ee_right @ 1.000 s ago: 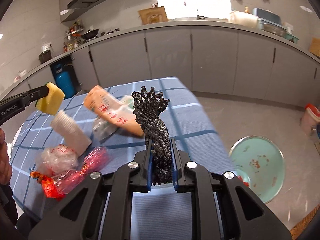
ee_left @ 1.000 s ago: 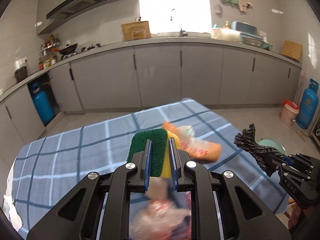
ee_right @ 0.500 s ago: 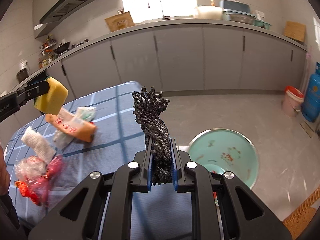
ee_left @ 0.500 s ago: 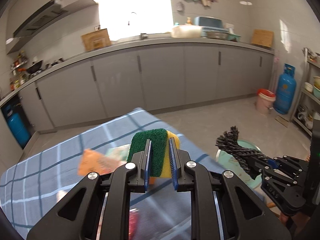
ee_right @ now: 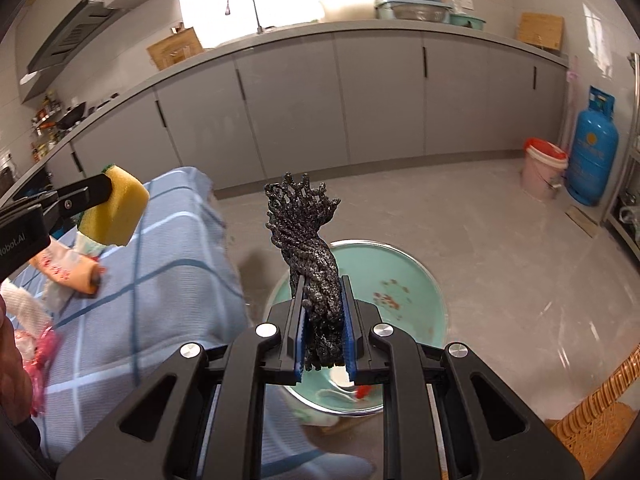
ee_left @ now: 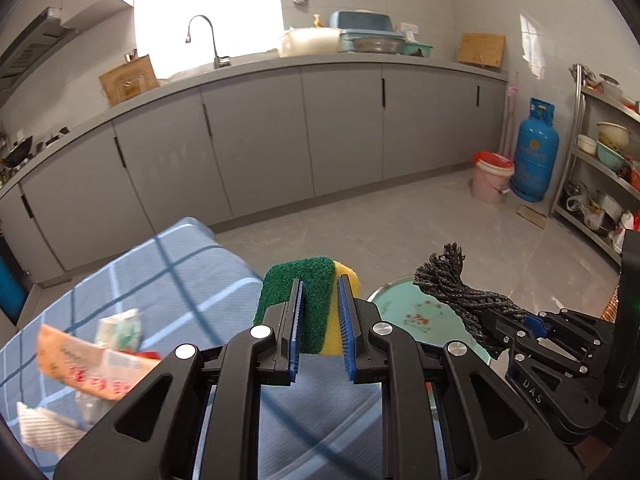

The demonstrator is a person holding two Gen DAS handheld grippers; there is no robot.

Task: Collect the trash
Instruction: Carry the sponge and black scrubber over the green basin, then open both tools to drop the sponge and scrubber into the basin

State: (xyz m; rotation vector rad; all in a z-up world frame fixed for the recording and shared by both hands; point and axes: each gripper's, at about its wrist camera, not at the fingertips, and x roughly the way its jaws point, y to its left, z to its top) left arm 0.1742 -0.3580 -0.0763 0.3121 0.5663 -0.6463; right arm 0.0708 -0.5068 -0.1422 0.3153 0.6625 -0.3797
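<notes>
Now the left gripper [ee_left: 319, 300] clamps a green-and-yellow sponge [ee_left: 308, 304] just beside the teal basin [ee_right: 400, 280], while the right gripper [ee_right: 323, 312] grips twisted black netting [ee_right: 308, 248] above that basin's rim.

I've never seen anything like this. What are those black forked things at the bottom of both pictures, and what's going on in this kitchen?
They are hand-held grabbing tools, one per hand, each carrying a wide-angle camera that looks along its two fingers. One picture comes from the left tool, one from the right. The left gripper is shut on a green-and-yellow sponge. The right gripper is shut on a twisted black mesh scrubber. Beside them a table with a blue checked cloth holds an orange wrapper and other litter. On the floor below stands a green basin.
</notes>
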